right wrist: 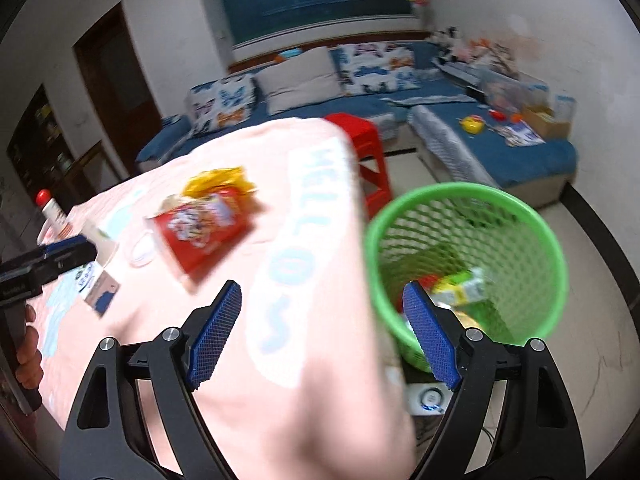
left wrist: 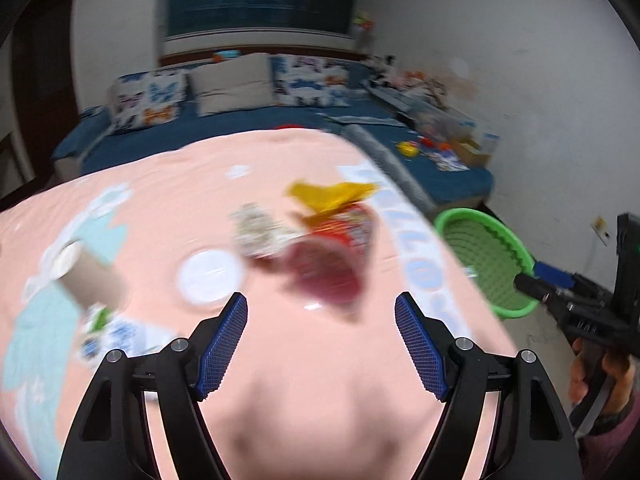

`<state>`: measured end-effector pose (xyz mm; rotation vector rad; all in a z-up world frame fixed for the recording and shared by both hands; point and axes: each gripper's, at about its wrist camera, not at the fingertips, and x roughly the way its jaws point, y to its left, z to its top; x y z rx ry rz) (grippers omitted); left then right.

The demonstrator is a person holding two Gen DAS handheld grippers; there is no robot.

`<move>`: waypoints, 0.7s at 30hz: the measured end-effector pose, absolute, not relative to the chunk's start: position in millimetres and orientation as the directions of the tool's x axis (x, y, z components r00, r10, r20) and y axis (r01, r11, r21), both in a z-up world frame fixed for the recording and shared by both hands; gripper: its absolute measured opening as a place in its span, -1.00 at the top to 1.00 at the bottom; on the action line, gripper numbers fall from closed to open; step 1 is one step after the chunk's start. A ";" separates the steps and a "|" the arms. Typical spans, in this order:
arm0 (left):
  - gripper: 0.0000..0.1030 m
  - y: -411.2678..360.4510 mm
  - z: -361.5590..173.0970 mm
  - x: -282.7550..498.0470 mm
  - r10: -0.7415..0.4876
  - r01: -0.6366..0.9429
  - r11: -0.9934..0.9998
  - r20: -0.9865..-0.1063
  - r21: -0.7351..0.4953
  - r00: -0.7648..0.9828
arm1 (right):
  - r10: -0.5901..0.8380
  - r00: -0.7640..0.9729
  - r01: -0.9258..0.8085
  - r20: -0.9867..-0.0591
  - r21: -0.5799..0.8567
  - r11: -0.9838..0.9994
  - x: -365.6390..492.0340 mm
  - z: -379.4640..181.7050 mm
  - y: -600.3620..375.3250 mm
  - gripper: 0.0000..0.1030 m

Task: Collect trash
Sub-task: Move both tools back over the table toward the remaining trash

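**Over the worktop: both claws released, trash still on the cloth**

Above the pink-clothed worktop (left wrist: 320, 380), the left claw (left wrist: 321, 346) has its jaws spread wide with nothing between them. Same for the right claw (right wrist: 322, 336): jaws apart, empty, straddling the worktop's right edge with the green basket (right wrist: 556, 264) just past that edge, on the floor.

Trash on the cloth, all motion-blurred:
- red snack bag (right wrist: 204, 232) mid-worktop, toward the right edge, lying flat
- yellow wrapper (right wrist: 218, 180) touching the red bag on its far side
- crumpled pale wad (left wrist: 260, 234) just left of the red bag
- white round lid (left wrist: 210, 276) near the wad, on its near side
- cardboard tube (left wrist: 86, 276) toward the left edge, lying on its side
- small printed scraps (left wrist: 116, 334) near the tube, detail unreadable

The basket already holds some wrappers (right wrist: 460, 286), green-yellow ones on top. A red stool (right wrist: 368, 148) stands past the worktop's far right corner. The blue sofa (right wrist: 532, 152) runs along the walls behind.
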<state>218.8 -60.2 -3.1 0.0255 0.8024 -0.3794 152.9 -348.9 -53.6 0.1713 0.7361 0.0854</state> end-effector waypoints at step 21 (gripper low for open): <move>-0.47 62.9 -21.0 200.7 -0.239 0.172 0.971 -0.706 -0.167 0.667 | 0.258 0.615 -0.044 -0.745 0.294 0.955 264.5 -56.0 -253.6 -0.61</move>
